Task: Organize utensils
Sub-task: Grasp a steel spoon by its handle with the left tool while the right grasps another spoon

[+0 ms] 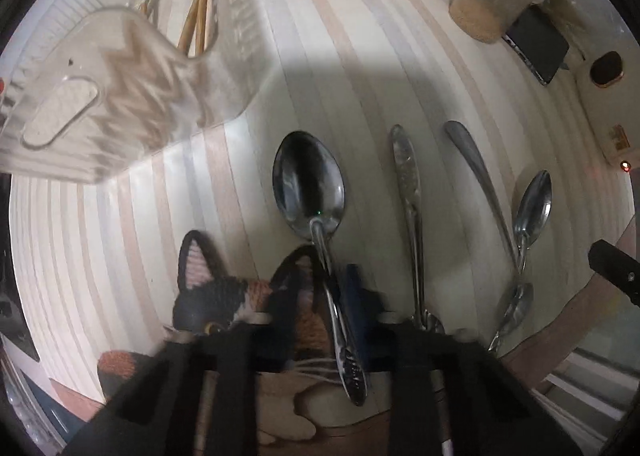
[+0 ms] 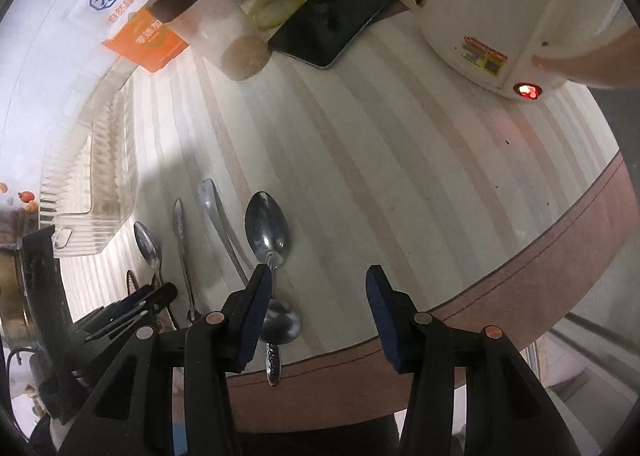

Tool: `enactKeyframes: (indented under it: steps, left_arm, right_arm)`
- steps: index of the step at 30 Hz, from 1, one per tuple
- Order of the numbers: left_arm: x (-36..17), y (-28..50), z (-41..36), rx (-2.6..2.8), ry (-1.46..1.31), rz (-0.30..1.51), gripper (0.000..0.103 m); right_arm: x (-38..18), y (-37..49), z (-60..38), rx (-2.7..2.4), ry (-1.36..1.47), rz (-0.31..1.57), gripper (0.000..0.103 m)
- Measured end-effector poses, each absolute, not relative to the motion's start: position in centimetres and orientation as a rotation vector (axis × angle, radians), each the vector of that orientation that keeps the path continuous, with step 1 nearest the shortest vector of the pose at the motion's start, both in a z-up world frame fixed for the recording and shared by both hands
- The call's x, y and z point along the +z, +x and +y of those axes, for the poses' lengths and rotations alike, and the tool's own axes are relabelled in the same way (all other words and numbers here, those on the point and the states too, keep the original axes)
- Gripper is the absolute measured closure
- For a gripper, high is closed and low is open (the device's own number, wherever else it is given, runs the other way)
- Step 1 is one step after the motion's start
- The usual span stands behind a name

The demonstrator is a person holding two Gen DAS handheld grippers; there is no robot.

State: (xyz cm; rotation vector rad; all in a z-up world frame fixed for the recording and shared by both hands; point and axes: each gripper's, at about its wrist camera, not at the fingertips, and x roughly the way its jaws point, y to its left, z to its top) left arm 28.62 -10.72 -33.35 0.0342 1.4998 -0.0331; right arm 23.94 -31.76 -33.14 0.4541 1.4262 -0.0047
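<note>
My left gripper [image 1: 334, 296] is shut on the handle of a large steel spoon [image 1: 308, 184], bowl pointing away, held just above the striped table [image 1: 360, 76]. A clear ribbed utensil tray [image 1: 132, 68] with wooden chopsticks [image 1: 196, 16] stands at the upper left. To the right lie a utensil handle [image 1: 408, 176], another handle [image 1: 476, 168] and two more spoons [image 1: 532, 208]. My right gripper [image 2: 316, 320] is open and empty, its left finger [image 2: 256, 308] next to a spoon [image 2: 268, 232] and another spoon bowl [image 2: 280, 324] near the table edge. The left gripper also shows in the right wrist view [image 2: 148, 296].
A cat-shaped mat [image 1: 224, 296] lies under the left gripper. An orange packet [image 2: 148, 40], a jar of grains [image 2: 236, 44], a dark phone [image 2: 336, 20] and a white rice cooker [image 2: 500, 16] stand at the back. The brown table edge [image 2: 520, 280] runs at the right.
</note>
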Motion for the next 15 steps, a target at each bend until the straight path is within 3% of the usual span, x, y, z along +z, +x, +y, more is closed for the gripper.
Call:
enactKeyframes:
  steps: [8, 15]
  left_arm:
    - [-33.4, 26.6, -3.2, 0.088, -0.063, 1.531, 0.098]
    - [-32.8, 24.6, 3.3, 0.2, -0.192, 1.516, 0.098]
  right_arm:
    - [-32.8, 25.3, -24.5, 0.176, 0.402, 1.46, 0.052]
    - [-35.4, 26.4, -15.7, 0.238, 0.163, 1.556, 0.052]
